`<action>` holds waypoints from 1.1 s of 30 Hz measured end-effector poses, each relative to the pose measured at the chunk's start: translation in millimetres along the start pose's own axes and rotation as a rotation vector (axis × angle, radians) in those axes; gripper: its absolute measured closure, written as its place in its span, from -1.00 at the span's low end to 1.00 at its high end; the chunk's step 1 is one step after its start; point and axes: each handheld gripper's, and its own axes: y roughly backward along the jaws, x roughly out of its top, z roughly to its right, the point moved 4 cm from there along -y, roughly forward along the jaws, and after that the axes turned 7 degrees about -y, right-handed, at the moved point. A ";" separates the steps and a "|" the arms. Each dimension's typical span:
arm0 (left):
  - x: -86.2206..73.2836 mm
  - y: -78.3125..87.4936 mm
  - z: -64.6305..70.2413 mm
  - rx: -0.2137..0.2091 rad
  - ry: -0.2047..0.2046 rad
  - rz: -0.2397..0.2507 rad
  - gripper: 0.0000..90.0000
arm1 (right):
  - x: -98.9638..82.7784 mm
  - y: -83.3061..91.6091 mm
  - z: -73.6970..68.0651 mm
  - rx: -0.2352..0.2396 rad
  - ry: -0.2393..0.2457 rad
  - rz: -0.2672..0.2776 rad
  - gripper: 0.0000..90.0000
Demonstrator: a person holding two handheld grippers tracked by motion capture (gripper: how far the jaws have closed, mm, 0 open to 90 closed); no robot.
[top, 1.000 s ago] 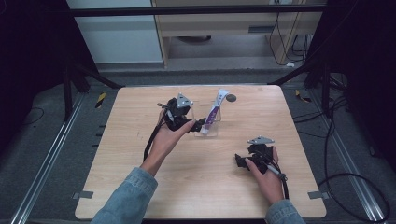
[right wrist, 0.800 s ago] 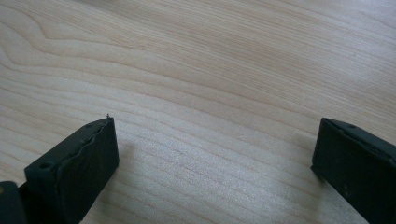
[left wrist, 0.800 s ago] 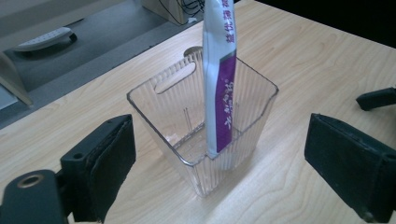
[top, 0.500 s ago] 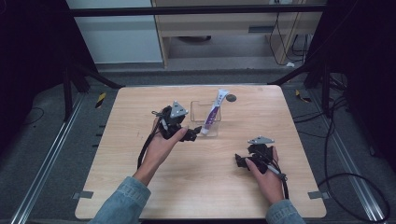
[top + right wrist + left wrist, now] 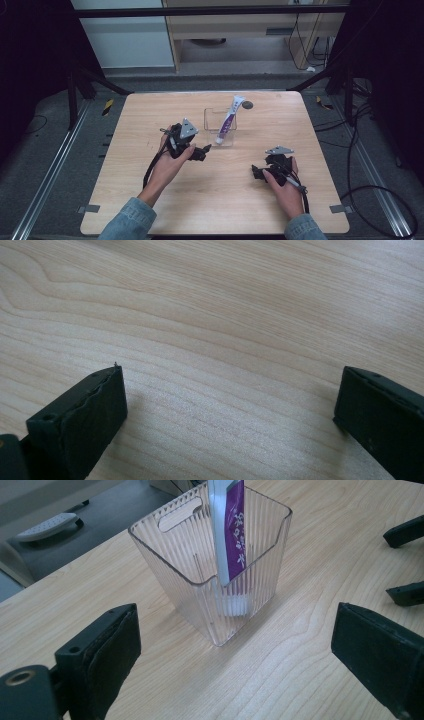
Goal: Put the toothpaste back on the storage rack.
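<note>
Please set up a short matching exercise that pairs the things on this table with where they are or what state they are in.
Things:
1. tube
2. holder
3. left tool
4. right tool

Places or states:
A. open, above bare wood at the table's right
B. clear, ribbed, standing on the table
C. open, pointed at the holder, apart from it
D. upright in the holder, leaning on its rim

Pairs: 1-D, 2-B, 3-C, 4-A

light: even, from overhead | surface (image 5: pixel 215 200): bright, surroundings dark | shadows: soft, short | high view: slightly soft | gripper views: near fingers (image 5: pixel 100 650) blurred
</note>
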 end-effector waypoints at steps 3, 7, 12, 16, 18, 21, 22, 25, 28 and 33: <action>-6.7 -1.6 1.2 0.003 0.006 0.002 -0.88 | 0.0 0.0 0.2 -0.001 0.002 0.000 -0.99; -16.0 -2.7 1.1 0.003 0.015 -0.003 -0.88 | 0.0 0.0 0.2 -0.001 0.002 0.000 -0.99; -25.8 -4.2 -1.7 0.008 0.031 -0.015 -0.88 | 0.0 0.0 0.1 -0.001 0.001 0.000 -0.99; -35.8 -5.0 -4.1 0.010 0.047 -0.024 -0.88 | 0.0 0.0 0.1 0.000 0.001 0.000 -0.99; -40.4 -5.8 -5.1 0.012 0.048 -0.031 -0.88 | 0.0 0.0 0.0 0.000 0.000 0.000 -0.99; -49.5 -6.0 -8.0 0.016 0.058 -0.046 -0.88 | 0.0 0.0 0.0 0.000 0.000 0.000 -0.99; -51.6 -6.2 -8.5 0.018 0.064 -0.046 -0.88 | 0.0 0.0 0.0 0.000 0.000 0.000 -0.99; -61.1 -4.9 -11.5 0.025 0.071 -0.062 -0.88 | 0.0 0.0 0.0 0.000 0.001 0.000 -0.99; -68.4 -4.2 -14.5 0.032 0.078 -0.072 -0.88 | 0.0 0.0 0.1 -0.001 0.001 0.000 -0.99; -79.7 0.0 -20.6 0.045 0.089 -0.088 -0.88 | 0.0 0.0 -0.1 0.000 -0.001 0.000 -0.99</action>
